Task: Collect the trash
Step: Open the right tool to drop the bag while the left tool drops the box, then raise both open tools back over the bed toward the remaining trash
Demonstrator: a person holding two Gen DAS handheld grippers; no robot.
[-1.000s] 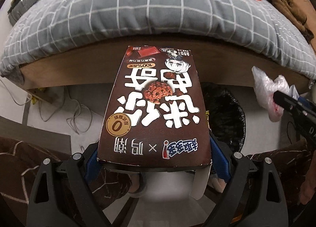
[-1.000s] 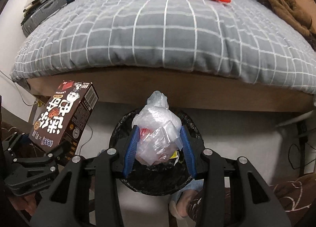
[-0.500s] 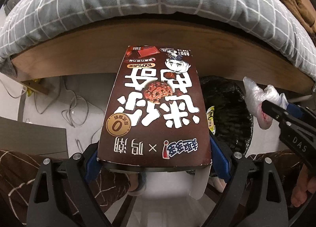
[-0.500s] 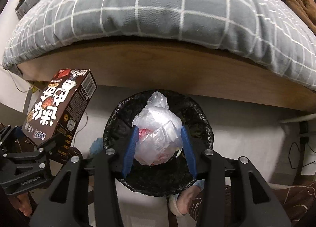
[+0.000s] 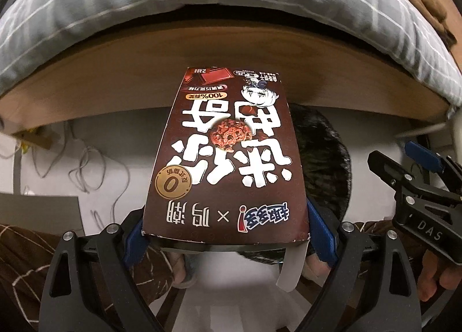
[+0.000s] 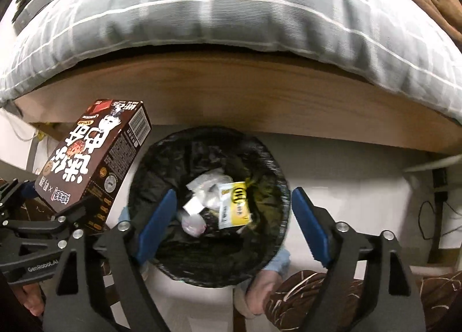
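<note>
My left gripper (image 5: 225, 233) is shut on a brown cookie box (image 5: 228, 155) and holds it in the air just left of the bin; the box (image 6: 95, 164) also shows in the right wrist view. My right gripper (image 6: 231, 222) is open and empty, right above a round bin with a black liner (image 6: 277, 176). A clear plastic bag (image 6: 208, 187) lies inside the bin beside a yellow packet (image 6: 235, 202). In the left wrist view the bin (image 5: 326, 152) is half hidden behind the box, and the right gripper (image 5: 404, 170) sits at the right.
A bed with a grey checked duvet (image 6: 231, 8) and a wooden frame (image 6: 231, 95) stands right behind the bin. Loose cables (image 5: 83, 170) lie on the white floor at the left. The person's legs in brown trousers (image 6: 332, 297) are near the bin.
My right gripper has opened and the clear plastic bag has dropped into the bin. Both grippers have moved closer to the bin. The left still holds the box.
</note>
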